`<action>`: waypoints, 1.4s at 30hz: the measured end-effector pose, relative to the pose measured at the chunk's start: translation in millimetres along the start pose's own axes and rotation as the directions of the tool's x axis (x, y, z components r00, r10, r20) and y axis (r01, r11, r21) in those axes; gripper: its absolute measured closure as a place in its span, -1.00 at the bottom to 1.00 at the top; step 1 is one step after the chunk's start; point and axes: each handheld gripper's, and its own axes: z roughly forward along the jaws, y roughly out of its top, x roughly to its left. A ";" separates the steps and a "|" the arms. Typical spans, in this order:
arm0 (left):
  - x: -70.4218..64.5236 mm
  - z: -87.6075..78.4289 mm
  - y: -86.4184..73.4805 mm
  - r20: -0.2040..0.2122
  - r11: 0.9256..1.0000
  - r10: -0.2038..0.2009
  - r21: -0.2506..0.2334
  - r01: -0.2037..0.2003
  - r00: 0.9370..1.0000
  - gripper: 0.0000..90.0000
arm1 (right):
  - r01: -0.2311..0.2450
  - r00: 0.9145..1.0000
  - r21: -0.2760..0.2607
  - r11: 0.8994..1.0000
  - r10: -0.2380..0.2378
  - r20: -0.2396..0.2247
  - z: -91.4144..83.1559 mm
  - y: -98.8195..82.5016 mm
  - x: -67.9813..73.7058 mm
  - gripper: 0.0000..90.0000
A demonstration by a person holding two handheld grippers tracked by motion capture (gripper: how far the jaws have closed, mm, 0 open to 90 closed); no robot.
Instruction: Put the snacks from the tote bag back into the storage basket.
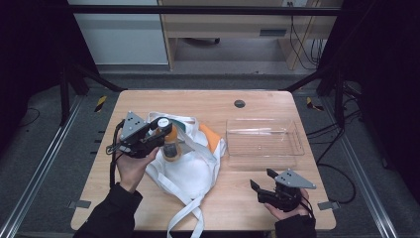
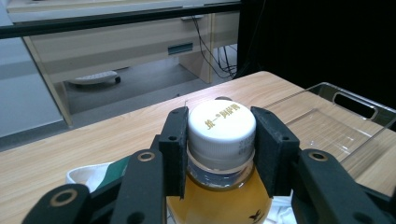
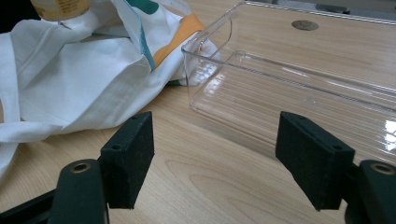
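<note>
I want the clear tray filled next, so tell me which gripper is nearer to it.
Right. The right gripper sits open on the table just in front of the clear tray. The left gripper is farther off, across the white bag, clamped on the juice bottle.

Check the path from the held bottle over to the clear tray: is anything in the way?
Nothing visible blocks it. The left gripper holds the bottle by its cap above the white bag. The clear tray lies to its right; bare table surrounds the tray. The right gripper sits nearer the person, off that line.
</note>
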 end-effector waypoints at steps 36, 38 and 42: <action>-49.6 21.2 36.9 0.082 0.999 0.030 -0.042 -0.026 0.996 0.30 | 0.012 1.000 -0.016 1.000 -0.012 0.011 1.1 -3.0 0.4 -0.43; -52.0 23.6 38.0 0.085 0.999 0.031 -0.039 -0.027 0.996 0.30 | 0.012 1.000 -0.017 1.000 -0.011 0.012 1.2 -3.2 0.1 -0.43; -57.4 28.4 41.2 0.092 0.999 0.030 -0.042 -0.026 0.995 0.30 | 0.010 1.000 -0.019 1.000 -0.009 0.010 1.3 -3.4 0.2 -0.44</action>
